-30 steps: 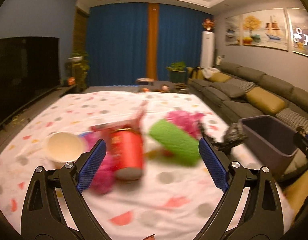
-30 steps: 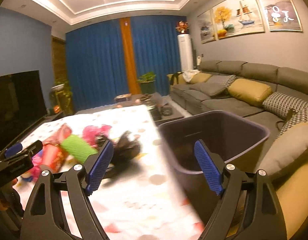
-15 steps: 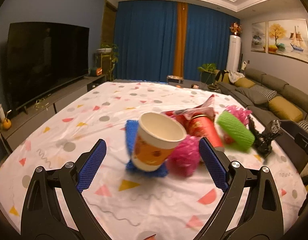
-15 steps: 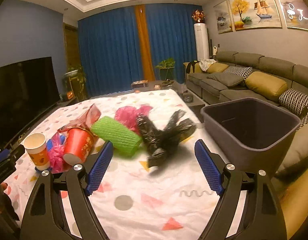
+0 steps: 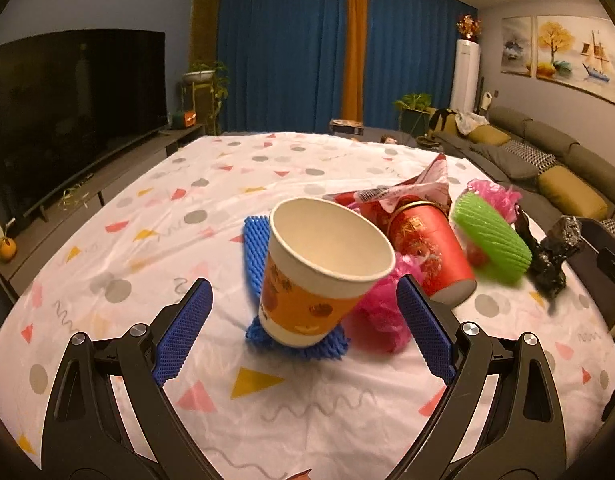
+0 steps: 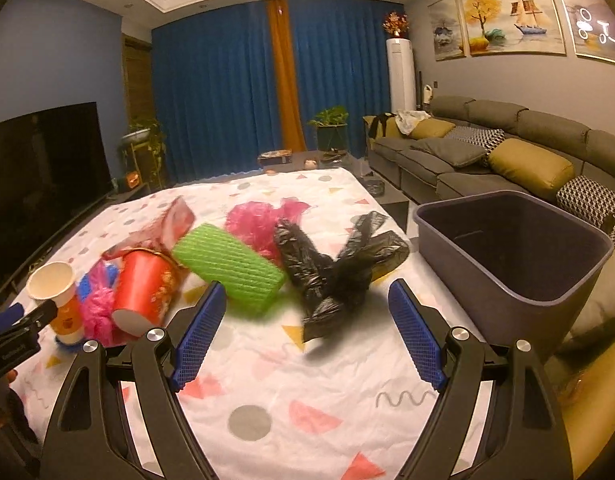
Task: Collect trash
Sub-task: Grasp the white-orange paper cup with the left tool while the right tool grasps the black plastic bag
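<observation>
Trash lies on a patterned tablecloth point(image 5: 155, 216). An orange paper cup point(image 5: 315, 276) stands on a blue foam net point(image 5: 253, 248), straight ahead of my open, empty left gripper point(image 5: 303, 336). Beside it are a pink wad point(image 5: 381, 312), a tipped red cup point(image 5: 427, 256), a red wrapper point(image 5: 407, 190), a green foam sleeve point(image 5: 491, 236) and a crumpled black bag point(image 6: 335, 268). My right gripper point(image 6: 307, 336) is open and empty, just short of the black bag. The dark bin point(image 6: 515, 256) stands at the table's right edge.
A grey sofa point(image 6: 487, 156) with yellow cushions runs along the right wall behind the bin. A TV point(image 5: 75, 112) on a low cabinet is at the left. Blue curtains and plants are at the far end.
The left gripper has swung left from the red cup to face the paper cup and moved closer. The right gripper has swung left from the bin to face the black bag.
</observation>
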